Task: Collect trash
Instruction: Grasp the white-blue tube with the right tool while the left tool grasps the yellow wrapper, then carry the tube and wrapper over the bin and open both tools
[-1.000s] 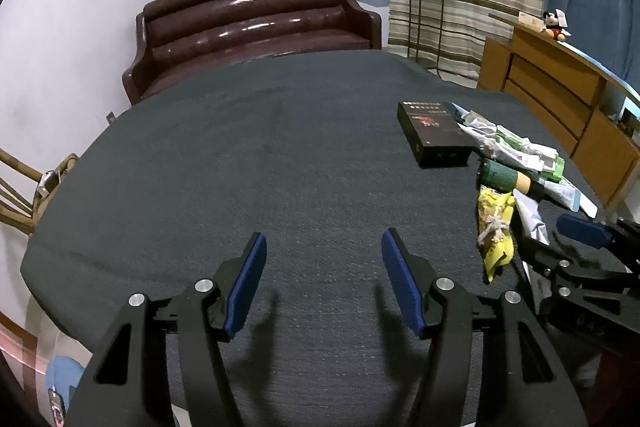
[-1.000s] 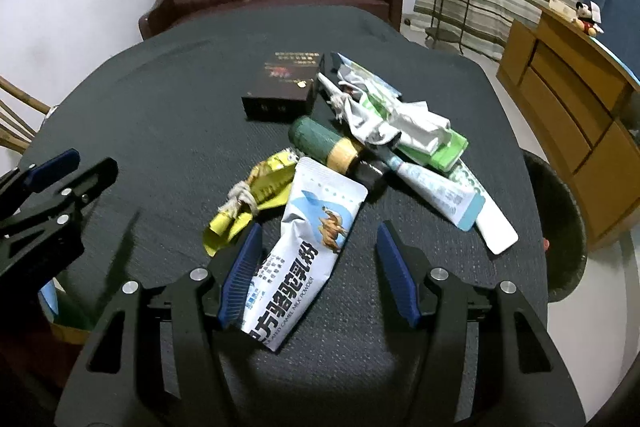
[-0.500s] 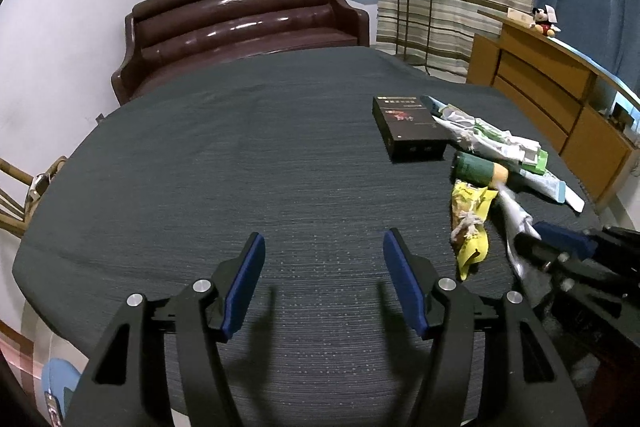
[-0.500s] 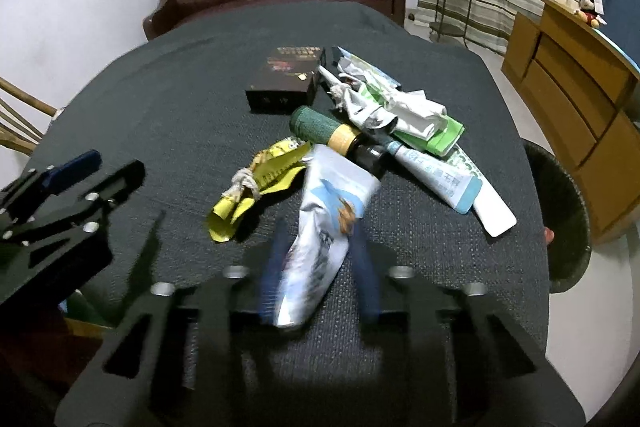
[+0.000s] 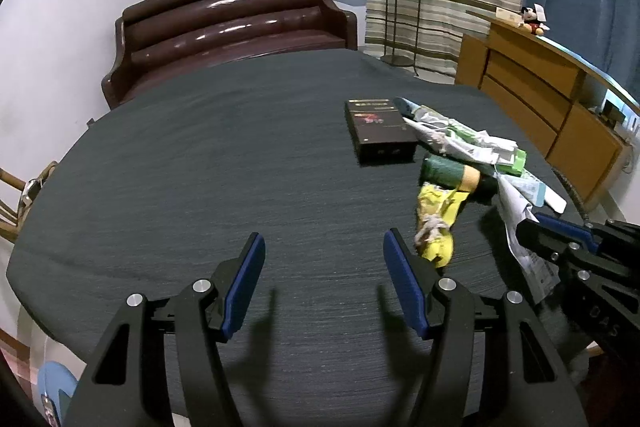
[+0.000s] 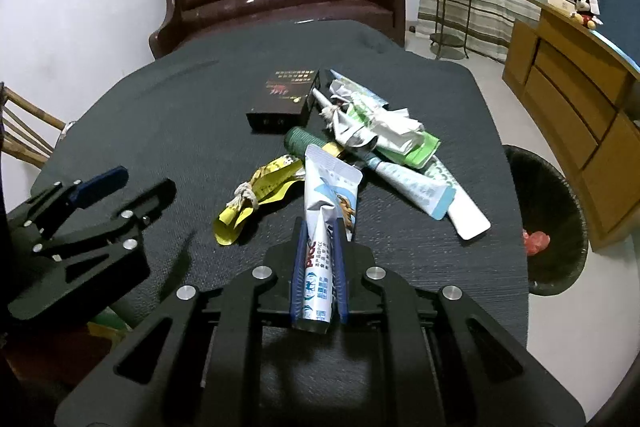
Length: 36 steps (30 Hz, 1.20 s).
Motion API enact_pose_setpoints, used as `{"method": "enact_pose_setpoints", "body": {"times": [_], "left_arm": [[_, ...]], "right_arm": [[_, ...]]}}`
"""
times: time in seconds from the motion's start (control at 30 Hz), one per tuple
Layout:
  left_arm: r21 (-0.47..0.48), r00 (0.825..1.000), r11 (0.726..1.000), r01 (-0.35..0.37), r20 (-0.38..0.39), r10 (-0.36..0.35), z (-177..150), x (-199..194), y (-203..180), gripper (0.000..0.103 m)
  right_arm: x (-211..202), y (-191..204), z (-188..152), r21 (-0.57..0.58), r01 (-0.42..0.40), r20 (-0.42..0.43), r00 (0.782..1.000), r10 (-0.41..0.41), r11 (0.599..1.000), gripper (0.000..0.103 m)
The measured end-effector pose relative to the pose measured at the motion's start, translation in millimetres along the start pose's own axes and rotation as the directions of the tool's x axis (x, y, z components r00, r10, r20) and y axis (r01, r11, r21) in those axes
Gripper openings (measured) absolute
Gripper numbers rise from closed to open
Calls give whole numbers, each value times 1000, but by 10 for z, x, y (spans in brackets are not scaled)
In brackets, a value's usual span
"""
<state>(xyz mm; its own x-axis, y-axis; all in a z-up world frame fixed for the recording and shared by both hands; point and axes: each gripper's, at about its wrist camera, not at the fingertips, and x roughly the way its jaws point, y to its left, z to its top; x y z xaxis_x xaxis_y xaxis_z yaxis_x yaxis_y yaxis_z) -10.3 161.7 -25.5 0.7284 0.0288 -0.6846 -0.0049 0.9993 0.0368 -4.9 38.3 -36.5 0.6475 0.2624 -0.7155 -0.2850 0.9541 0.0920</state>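
Our right tool (image 6: 318,259) is clamped on the white-and-blue foil milk-powder sachet (image 6: 326,211), lifted off the dark cloth-covered bench (image 6: 160,115). Next we must carry it to the black mesh bin (image 6: 560,195) at right. Our left tool (image 5: 324,283) hangs wide and empty.

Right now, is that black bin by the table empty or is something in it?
Not empty. The bin on the floor holds at least one red crumpled scrap; the rest of its inside looks dark.
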Motion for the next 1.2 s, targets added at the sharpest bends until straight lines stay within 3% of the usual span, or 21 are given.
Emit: {"method": "enact_pose_setpoints", "body": {"times": [0.43,0.67,0.77,0.87,0.9,1.2], "left_arm": [[56,998,996,64,-11,-63,107,146,-418,61],[58,996,996,67,-70,-62,130,386,-571,60],[58,994,996,75,-86,-70,120,444,-585,51],[69,993,994,81,-86,-74,112,457,-603,30],[75,993,993,89,-87,-82,113,454,-612,27],[64,992,992,108,-66,-104,92,282,-555,27]], "right_arm": [[-134,-546,140,26,82,59,995,-83,996,13],[-158,-981,203,56,127,61,990,-130,990,13],[-142,-1092,177,69,134,55,989,-138,989,13],[-116,-1197,132,89,136,47,989,-140,987,13],[-105,-1237,115,97,136,44,989,-141,986,13],[-65,-1407,70,127,133,34,990,-138,983,13]]}}
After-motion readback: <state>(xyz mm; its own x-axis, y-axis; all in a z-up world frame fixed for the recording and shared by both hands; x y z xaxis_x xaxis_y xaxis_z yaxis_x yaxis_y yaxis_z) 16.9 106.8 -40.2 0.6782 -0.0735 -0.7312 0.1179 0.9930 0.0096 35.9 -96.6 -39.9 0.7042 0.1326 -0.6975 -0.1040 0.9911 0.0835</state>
